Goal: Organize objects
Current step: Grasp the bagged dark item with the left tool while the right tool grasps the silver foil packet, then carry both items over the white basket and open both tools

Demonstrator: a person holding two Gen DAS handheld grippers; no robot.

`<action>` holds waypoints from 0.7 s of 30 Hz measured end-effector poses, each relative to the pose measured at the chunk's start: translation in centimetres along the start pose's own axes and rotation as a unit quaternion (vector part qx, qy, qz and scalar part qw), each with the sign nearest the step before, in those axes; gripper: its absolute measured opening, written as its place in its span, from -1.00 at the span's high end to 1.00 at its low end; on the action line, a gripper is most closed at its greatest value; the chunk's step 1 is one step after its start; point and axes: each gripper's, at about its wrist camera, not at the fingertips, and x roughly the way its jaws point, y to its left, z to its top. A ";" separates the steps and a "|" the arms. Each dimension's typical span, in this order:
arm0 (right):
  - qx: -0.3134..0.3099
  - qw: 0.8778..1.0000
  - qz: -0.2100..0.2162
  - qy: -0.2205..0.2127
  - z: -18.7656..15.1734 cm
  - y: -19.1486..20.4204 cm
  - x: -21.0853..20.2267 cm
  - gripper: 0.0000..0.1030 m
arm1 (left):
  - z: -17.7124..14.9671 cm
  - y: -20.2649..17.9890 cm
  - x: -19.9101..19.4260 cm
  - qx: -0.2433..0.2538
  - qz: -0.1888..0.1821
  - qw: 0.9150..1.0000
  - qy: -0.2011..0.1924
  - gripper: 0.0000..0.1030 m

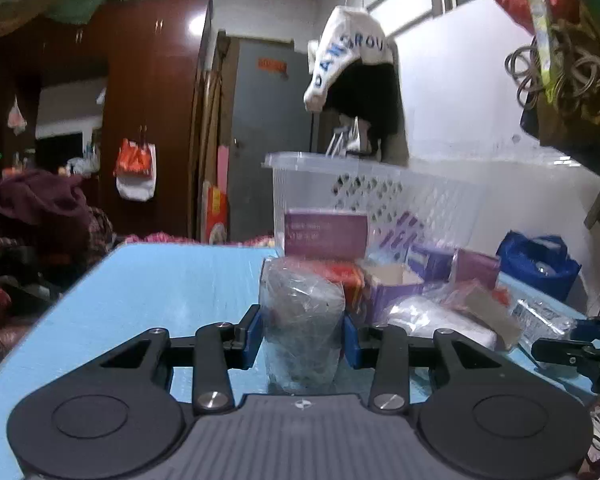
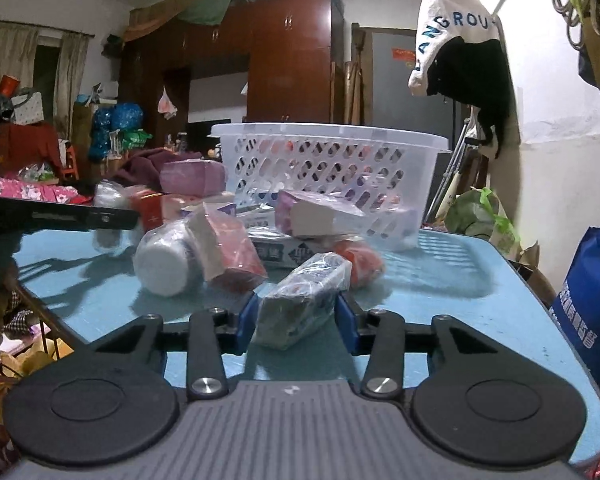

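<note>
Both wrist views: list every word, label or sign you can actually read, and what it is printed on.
"ANGROU" in blue capitals, ends cut off by folds: white cloth bag hanging on the wall.
Large white characters, not legible to me: blue carrier bag beside the table.
Orange sign on the grey door: blurred.
Purple cardboard box in front of the white plastic basket: print too blurred.
Plastic-wrapped blue and white box in the right gripper: too small.

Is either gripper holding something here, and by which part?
Both are. The left gripper clamps an upright plastic-wrapped jar by its sides. The right gripper grips a plastic-wrapped box across its near end, lying tilted on the blue table.
</note>
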 end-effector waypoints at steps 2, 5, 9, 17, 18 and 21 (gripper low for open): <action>0.002 1.000 -0.001 -0.002 0.0 -0.3 -0.1 0.13 | 0.0 0.0 -0.7 0.000 -0.002 1.000 -0.009 0.14; 0.001 1.000 -0.001 -0.005 0.1 -0.4 -0.3 0.16 | 0.2 -0.1 -1.3 0.004 -0.008 1.000 -0.017 0.14; -0.001 1.000 0.000 -0.017 0.2 -0.3 -1.2 0.17 | 0.4 -0.3 -1.4 0.004 -0.011 1.000 -0.026 0.14; -0.006 1.000 -0.014 -0.006 -0.2 -0.7 -0.7 0.20 | 0.2 -0.3 -1.3 0.005 -0.015 1.000 -0.023 0.14; -0.007 1.000 -0.019 -0.003 -0.3 -0.8 -0.5 0.21 | 0.2 -0.3 -1.3 0.004 -0.016 1.000 -0.024 0.14; -0.004 1.000 -0.022 -0.015 -0.4 -1.0 -1.2 0.22 | 0.1 -0.3 -1.6 0.002 -0.020 0.999 -0.033 0.14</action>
